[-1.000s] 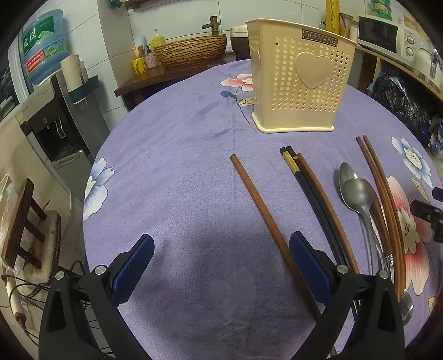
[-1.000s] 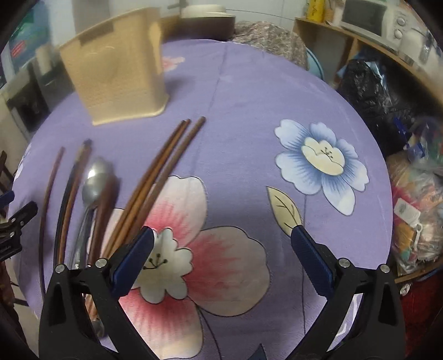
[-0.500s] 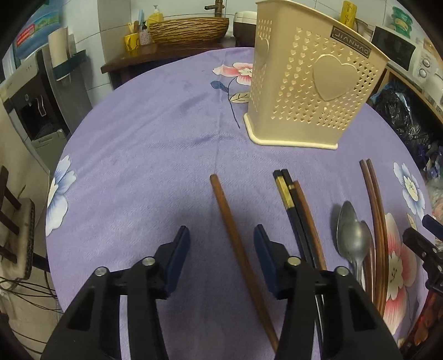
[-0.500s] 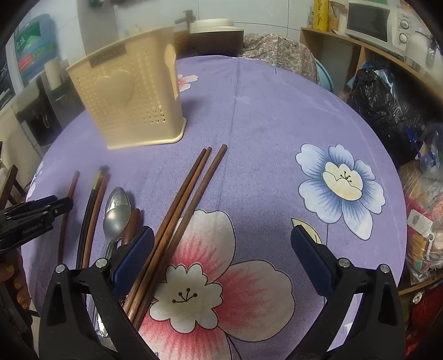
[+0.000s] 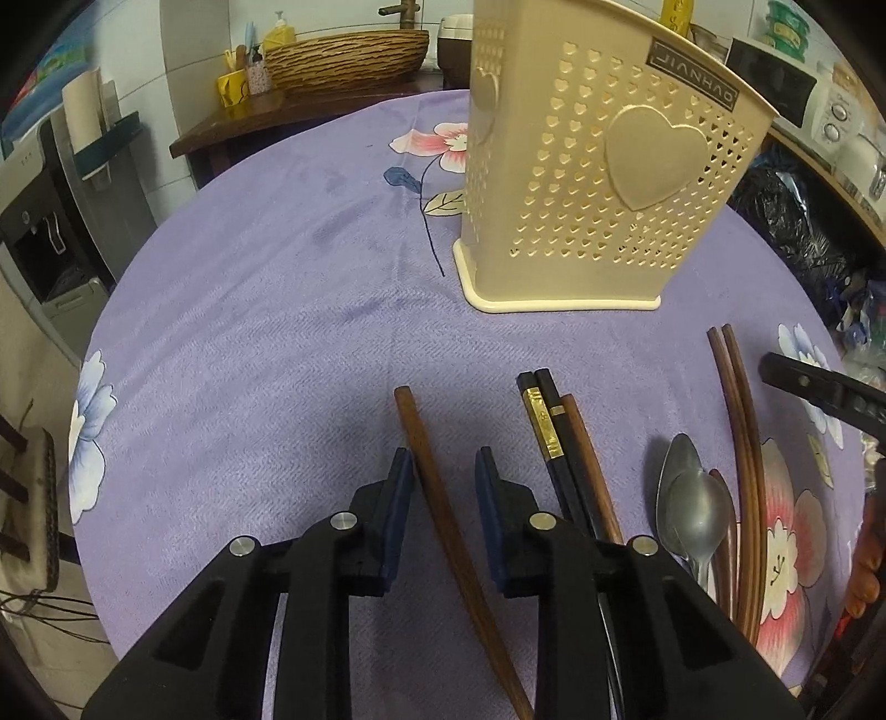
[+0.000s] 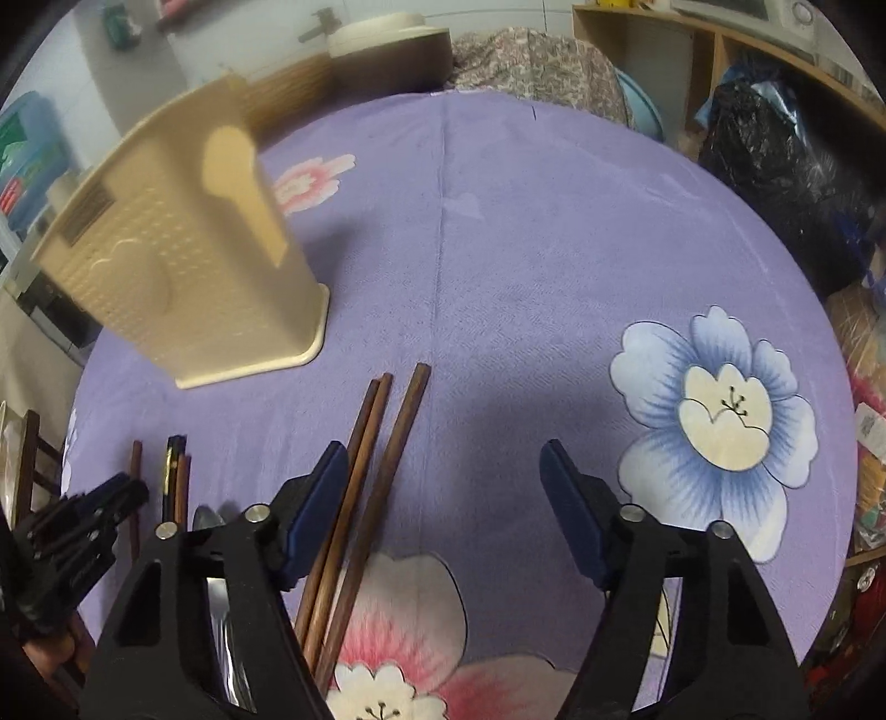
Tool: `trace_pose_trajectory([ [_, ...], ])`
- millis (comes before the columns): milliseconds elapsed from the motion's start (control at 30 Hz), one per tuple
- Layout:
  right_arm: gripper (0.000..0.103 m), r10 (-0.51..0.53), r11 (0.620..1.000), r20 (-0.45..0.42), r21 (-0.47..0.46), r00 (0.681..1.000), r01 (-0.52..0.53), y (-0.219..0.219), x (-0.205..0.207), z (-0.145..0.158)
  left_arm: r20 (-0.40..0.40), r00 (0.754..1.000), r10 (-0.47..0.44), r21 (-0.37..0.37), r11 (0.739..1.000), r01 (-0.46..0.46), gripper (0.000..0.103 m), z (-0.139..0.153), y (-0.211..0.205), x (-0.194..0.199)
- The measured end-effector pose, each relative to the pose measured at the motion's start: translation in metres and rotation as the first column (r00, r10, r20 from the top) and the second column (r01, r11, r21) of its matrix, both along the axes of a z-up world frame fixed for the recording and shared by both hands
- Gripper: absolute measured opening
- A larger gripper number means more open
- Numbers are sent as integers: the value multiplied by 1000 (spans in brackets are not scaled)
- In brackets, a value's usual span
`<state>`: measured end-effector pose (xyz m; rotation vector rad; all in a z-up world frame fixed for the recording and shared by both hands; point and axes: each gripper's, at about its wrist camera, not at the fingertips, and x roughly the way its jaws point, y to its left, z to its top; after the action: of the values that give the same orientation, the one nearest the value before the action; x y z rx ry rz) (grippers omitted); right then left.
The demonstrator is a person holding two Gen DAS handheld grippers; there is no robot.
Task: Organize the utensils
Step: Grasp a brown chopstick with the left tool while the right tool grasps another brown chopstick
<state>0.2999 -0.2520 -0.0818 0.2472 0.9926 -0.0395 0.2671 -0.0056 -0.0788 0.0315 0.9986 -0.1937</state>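
A cream perforated utensil holder stands upright at the back of the purple floral tablecloth. My left gripper is low over the cloth and narrowed but open, with a single brown chopstick lying between its jaws, untouched. To its right lie black chopsticks with a gold band, two steel spoons and more brown chopsticks. My right gripper is open and empty; its left finger hangs just over three brown chopsticks.
A woven basket sits on a wooden side table behind. A water dispenser stands to the left. A black bag and shelves lie beyond the table's right edge. The other gripper shows at the far left.
My left gripper has narrowed from wide open and moved forward so that the single brown chopstick lies between its jaws. My right gripper moved forward toward the three chopsticks and stays open.
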Motion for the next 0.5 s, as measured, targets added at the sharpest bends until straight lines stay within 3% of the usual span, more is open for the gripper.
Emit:
trace_pose_trajectory([
  [133, 56, -12, 998, -32, -58, 999, 10, 6, 13, -4, 1, 1000, -5, 11, 1000, 5, 25, 1, -2, -2],
  [433, 38, -3, 999, -47, -50, 999, 1, 19, 22, -10, -5, 1000, -16, 16, 1000, 16, 24, 1, -8, 3],
  [500, 21, -1, 999, -42, -32, 999, -1, 21, 23, -9, -9, 1000, -16, 12, 1000, 16, 24, 2, -10, 6],
])
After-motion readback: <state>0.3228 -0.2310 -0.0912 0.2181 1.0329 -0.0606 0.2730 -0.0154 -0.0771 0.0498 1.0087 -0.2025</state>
